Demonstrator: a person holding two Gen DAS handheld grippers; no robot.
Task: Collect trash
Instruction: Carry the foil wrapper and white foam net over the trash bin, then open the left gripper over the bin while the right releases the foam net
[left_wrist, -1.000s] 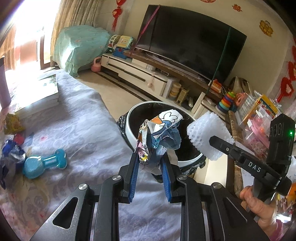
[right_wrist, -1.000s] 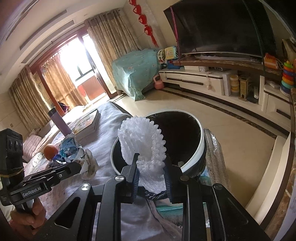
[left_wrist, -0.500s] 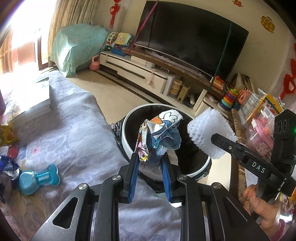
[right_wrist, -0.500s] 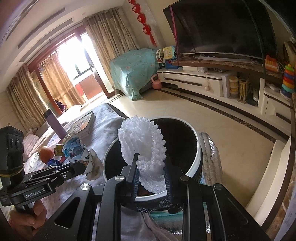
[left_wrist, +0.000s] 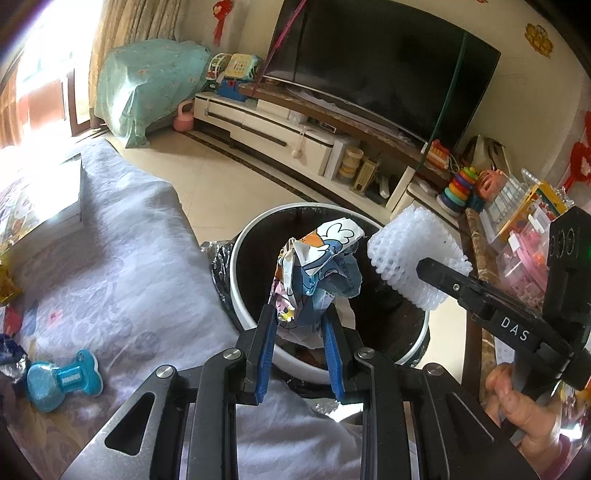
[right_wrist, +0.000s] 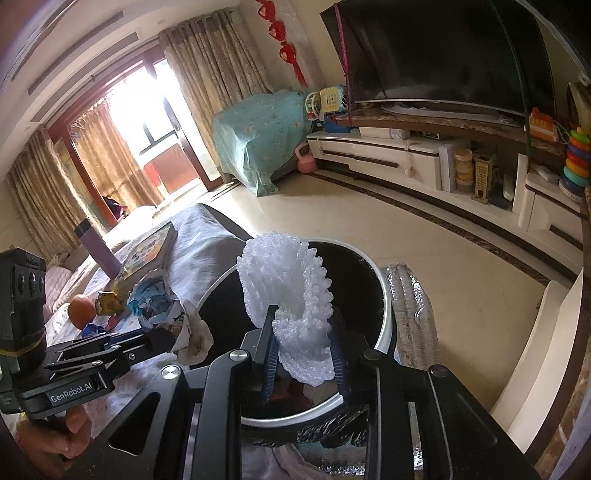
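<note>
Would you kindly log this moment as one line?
left gripper: holds crumpled wrapper | right gripper: opening, foam net between fingers | both over bin

A home living room. A large dark television is standing on a low white media cabinet along the far wall; red paper ornaments are hanging beside curtains that are framing a bright balcony door. Children's toys, including a stacking-ring toy, are crowding the cabinet's right end.
</note>
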